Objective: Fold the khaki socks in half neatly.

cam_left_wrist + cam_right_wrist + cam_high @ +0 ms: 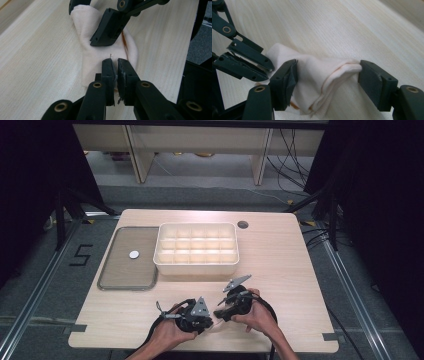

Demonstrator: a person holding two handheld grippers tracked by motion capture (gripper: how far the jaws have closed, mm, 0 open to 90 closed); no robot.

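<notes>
One pale folded cloth [317,82] lies on the wooden table [285,265], near its front edge, between two grippers held by two hands. The left gripper [114,65] has its jaws nearly together, pinching an edge of the cloth between its pads, and the cloth stretches away from it toward the other tool. The right gripper [327,77] stands wide apart, one jaw at each side of the bunched fold; both jaws look to touch the fabric, but it is not squeezed. A thin orange-brown line runs along one hem of the cloth. In the high view the left hand [172,332] and the right hand [257,315] sit close together, and the grippers largely hide the cloth there. Farther back on the table stands one cream tray [196,265] divided into many small compartments, and just beside it, to the left, lies one flat grey lid [120,265] with a single small white disc [134,254] on it. One dark round hole [242,224] sits in the tabletop behind the tray.
</notes>
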